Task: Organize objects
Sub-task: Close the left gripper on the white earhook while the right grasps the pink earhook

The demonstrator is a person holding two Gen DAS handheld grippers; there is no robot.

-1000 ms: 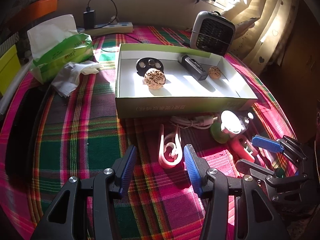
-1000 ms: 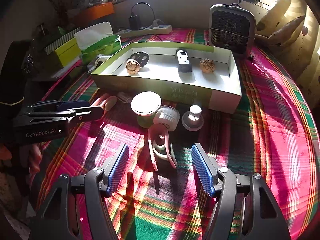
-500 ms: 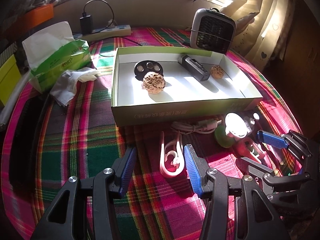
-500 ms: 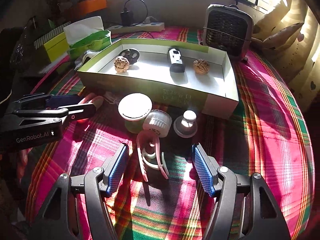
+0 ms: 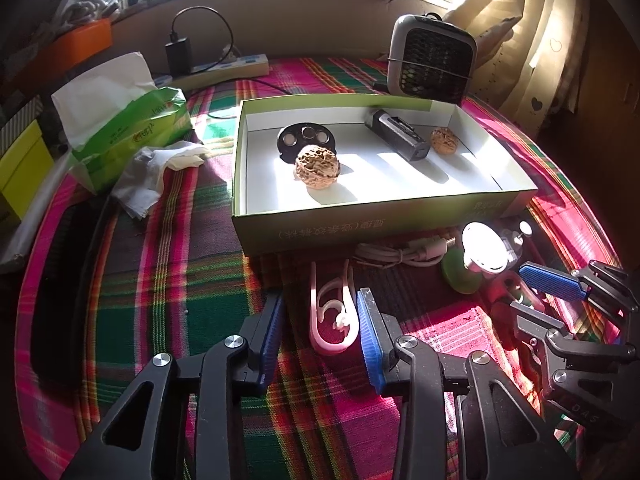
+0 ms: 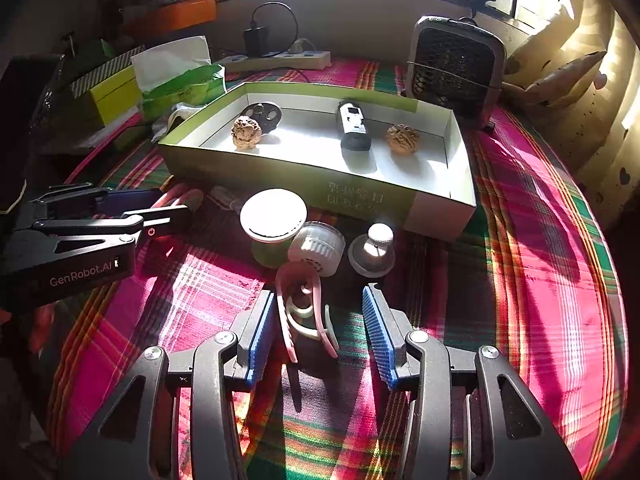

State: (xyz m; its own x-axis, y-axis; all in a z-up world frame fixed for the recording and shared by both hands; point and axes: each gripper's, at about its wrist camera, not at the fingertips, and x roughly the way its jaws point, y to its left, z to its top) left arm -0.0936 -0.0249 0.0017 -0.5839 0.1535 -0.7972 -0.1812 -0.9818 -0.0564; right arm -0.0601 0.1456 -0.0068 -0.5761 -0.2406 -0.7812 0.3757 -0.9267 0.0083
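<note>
Left gripper (image 5: 320, 320) jaws apart, straddling pink U-shaped plastic clip (image 5: 334, 318) on plaid bench cloth (image 5: 160, 280). Right gripper (image 6: 318, 330) jaws apart around second pink clip (image 6: 302, 316), just in front of green-and-white cardboard tray (image 6: 360, 196).

Black tongs (image 5: 320, 332), blue ribbed pads (image 6: 378, 334), silver screws

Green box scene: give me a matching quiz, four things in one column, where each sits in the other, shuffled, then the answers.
Things:
1. black flashlight
2. pink clip
3. tissue pack
4. white cable

Places:
A. between the left gripper fingers
B. inside the green box, between two walnuts
C. on the cloth against the box's front wall
D. on the cloth left of the box

Pairs: 1-B, 2-A, 3-D, 4-C
</note>
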